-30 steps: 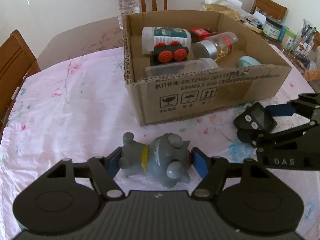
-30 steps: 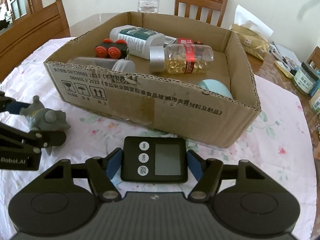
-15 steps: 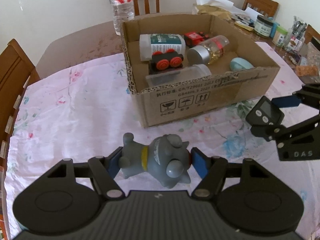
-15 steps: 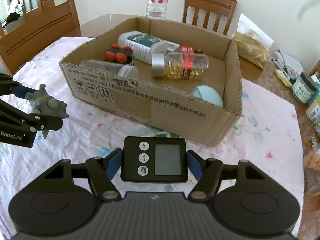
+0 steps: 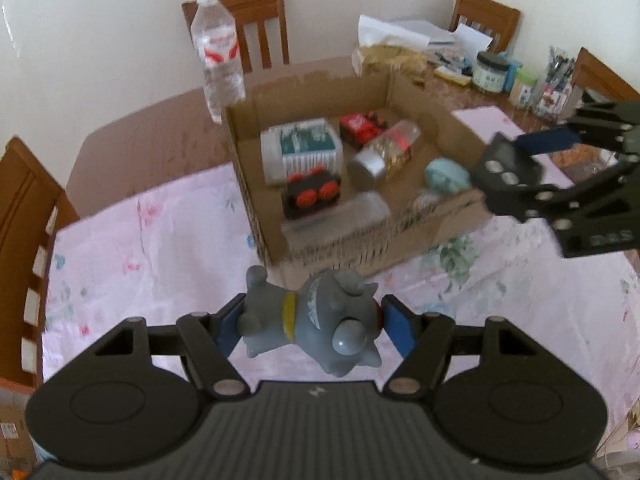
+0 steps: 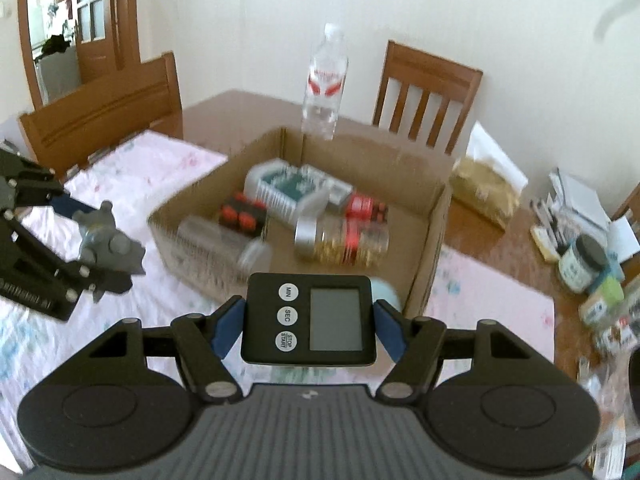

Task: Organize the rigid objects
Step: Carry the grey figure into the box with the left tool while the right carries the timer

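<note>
My left gripper is shut on a grey toy animal with a yellow collar, held in the air in front of the cardboard box. My right gripper is shut on a black digital timer, held above the box's near right corner. The timer also shows in the left wrist view and the toy in the right wrist view. The box holds a white bottle, a capsule jar, a black toy car with red wheels, a red toy, a clear bottle and a pale blue object.
A water bottle stands behind the box. Wooden chairs ring the table. Jars, pens and papers crowd the far right of the table. A pink floral cloth covers the near part of the table.
Both grippers have risen with their loads, so the box now shows from higher up. The right gripper with the timer has moved over the box's near right corner.
</note>
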`<action>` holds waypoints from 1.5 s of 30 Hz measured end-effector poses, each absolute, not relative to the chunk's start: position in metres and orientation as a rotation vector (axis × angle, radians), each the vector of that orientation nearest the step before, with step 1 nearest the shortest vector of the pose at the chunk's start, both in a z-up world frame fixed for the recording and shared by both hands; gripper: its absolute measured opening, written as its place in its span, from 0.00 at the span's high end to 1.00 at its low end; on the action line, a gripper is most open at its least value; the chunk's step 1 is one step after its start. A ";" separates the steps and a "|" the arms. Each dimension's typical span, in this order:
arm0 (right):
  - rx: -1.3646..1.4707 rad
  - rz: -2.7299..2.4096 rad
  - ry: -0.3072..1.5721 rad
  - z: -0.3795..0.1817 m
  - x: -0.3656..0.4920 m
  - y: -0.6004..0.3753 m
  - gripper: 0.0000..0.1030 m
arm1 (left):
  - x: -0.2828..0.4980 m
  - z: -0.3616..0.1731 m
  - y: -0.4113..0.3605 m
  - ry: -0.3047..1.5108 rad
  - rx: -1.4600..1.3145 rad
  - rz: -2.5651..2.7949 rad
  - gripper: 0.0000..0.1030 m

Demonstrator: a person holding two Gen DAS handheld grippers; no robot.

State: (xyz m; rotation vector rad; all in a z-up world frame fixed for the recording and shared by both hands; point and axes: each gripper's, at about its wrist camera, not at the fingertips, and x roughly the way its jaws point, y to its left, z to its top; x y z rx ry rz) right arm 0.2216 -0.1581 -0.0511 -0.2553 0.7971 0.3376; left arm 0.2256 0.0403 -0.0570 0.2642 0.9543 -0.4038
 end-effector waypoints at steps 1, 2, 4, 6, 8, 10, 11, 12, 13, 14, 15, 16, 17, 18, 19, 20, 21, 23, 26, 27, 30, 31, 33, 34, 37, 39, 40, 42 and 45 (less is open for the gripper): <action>-0.252 0.338 0.795 -0.052 0.228 -0.157 0.28 | 0.228 -0.053 0.039 0.942 0.259 -0.406 0.31; -0.246 0.337 0.798 -0.054 0.235 -0.155 0.28 | 0.231 -0.050 0.038 0.933 0.255 -0.406 0.31; -0.229 0.342 0.813 -0.060 0.248 -0.151 0.28 | 0.237 -0.045 0.036 0.914 0.248 -0.409 0.31; -0.228 0.341 0.832 -0.069 0.259 -0.148 0.28 | 0.243 -0.040 0.034 0.897 0.251 -0.409 0.31; -0.232 0.333 0.838 -0.076 0.264 -0.144 0.28 | 0.250 -0.037 0.032 0.883 0.251 -0.411 0.31; -0.218 0.330 0.848 -0.081 0.267 -0.143 0.28 | 0.257 -0.035 0.030 0.875 0.253 -0.411 0.31; -0.207 0.329 0.850 -0.082 0.268 -0.143 0.22 | 0.260 -0.034 0.029 0.873 0.255 -0.408 0.31; -0.200 0.329 0.857 -0.083 0.269 -0.144 0.15 | 0.263 -0.034 0.028 0.870 0.258 -0.407 0.31; -0.190 0.325 0.865 -0.083 0.270 -0.144 0.03 | 0.267 -0.034 0.026 0.867 0.261 -0.405 0.31; -0.178 0.322 0.856 -0.081 0.268 -0.146 0.00 | 0.269 -0.034 0.025 0.865 0.263 -0.403 0.31; -0.168 0.320 0.848 -0.080 0.267 -0.148 0.00 | 0.273 -0.034 0.023 0.867 0.263 -0.402 0.31; -0.161 0.317 0.855 -0.079 0.267 -0.149 0.00 | 0.277 -0.033 0.021 0.869 0.263 -0.403 0.31; -0.157 0.306 0.867 -0.078 0.266 -0.151 0.00 | 0.281 -0.033 0.019 0.872 0.261 -0.405 0.31; -0.155 0.290 0.874 -0.077 0.265 -0.153 0.00 | 0.285 -0.033 0.016 0.874 0.260 -0.408 0.31; -0.153 0.284 0.879 -0.076 0.264 -0.155 0.00 | 0.290 -0.032 0.012 0.876 0.260 -0.413 0.31; -0.149 0.278 0.882 -0.075 0.262 -0.157 0.00 | 0.295 -0.031 0.007 0.876 0.261 -0.421 0.31; -0.146 0.266 0.882 -0.075 0.259 -0.160 0.00 | 0.301 -0.030 0.001 0.871 0.265 -0.432 0.31; -0.139 0.243 0.881 -0.073 0.254 -0.165 0.00 | 0.312 -0.029 -0.015 0.857 0.281 -0.453 0.31; -0.110 0.228 0.877 -0.071 0.245 -0.174 0.00 | 0.334 -0.030 -0.045 0.847 0.284 -0.507 0.31; -0.102 0.226 0.879 -0.071 0.243 -0.176 0.00 | 0.342 -0.033 -0.057 0.851 0.285 -0.524 0.31; -0.083 0.208 0.884 -0.073 0.238 -0.183 0.00 | 0.363 -0.042 -0.089 0.845 0.282 -0.565 0.31; -0.077 0.197 0.887 -0.074 0.237 -0.185 0.00 | 0.370 -0.047 -0.099 0.846 0.281 -0.562 0.31; -0.058 0.187 0.894 -0.075 0.234 -0.191 0.00 | 0.380 -0.054 -0.117 0.819 0.329 -0.540 0.30; -0.049 0.184 0.897 -0.075 0.233 -0.193 0.00 | 0.384 -0.058 -0.124 0.805 0.352 -0.529 0.29; -0.035 0.175 0.898 -0.076 0.231 -0.197 0.00 | 0.395 -0.063 -0.134 0.793 0.362 -0.513 0.11; -0.028 0.172 0.898 -0.076 0.230 -0.198 0.00 | 0.393 -0.056 -0.130 0.739 0.342 -0.468 0.06; -0.023 0.171 0.896 -0.076 0.229 -0.199 0.00 | 0.388 -0.051 -0.126 0.705 0.327 -0.464 0.05; -0.016 0.166 0.902 -0.075 0.231 -0.199 0.00 | 0.380 -0.040 -0.119 0.661 0.311 -0.454 0.01; -0.018 0.137 0.921 -0.074 0.233 -0.198 0.00 | 0.359 -0.022 -0.104 0.594 0.307 -0.425 0.01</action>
